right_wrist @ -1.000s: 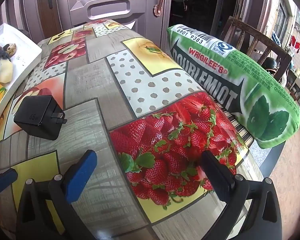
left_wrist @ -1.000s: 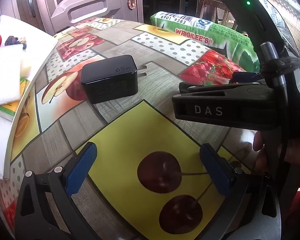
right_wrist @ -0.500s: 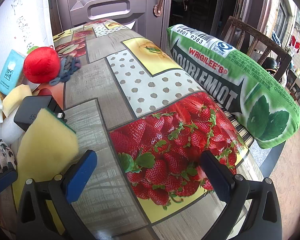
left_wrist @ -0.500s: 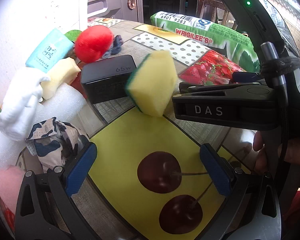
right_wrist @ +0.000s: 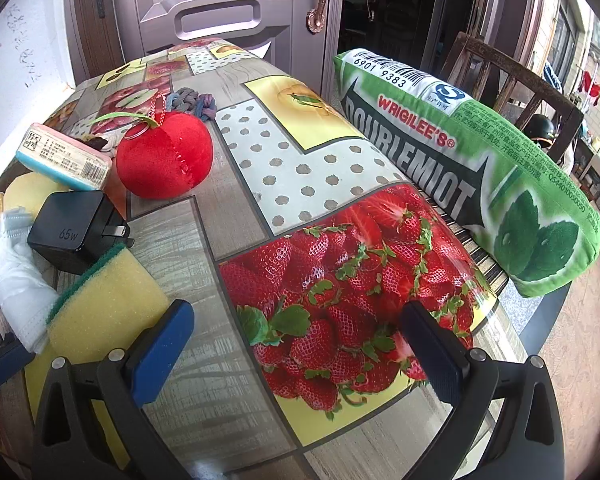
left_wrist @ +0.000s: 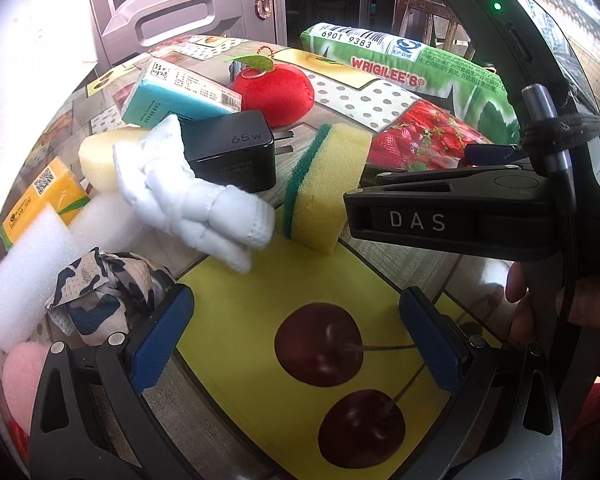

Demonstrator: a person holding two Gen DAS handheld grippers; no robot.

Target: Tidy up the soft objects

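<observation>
I see a table (right_wrist: 300,168) covered with a fruit-print oilcloth. Beyond its far edge stands a mauve panelled door (right_wrist: 216,8) with a bronze handle (right_wrist: 318,4); right of that door a dark doorway (right_wrist: 396,8) opens. Left of the door is a white wall (right_wrist: 28,40). Right of the table sits a wooden chair (right_wrist: 512,80), daylight behind it.

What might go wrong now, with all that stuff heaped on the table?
The hard black charger lies among the soft things, touching the sponge and white cloth, so a grab may take it along. The red plush apple looks round and might roll if nudged.
</observation>
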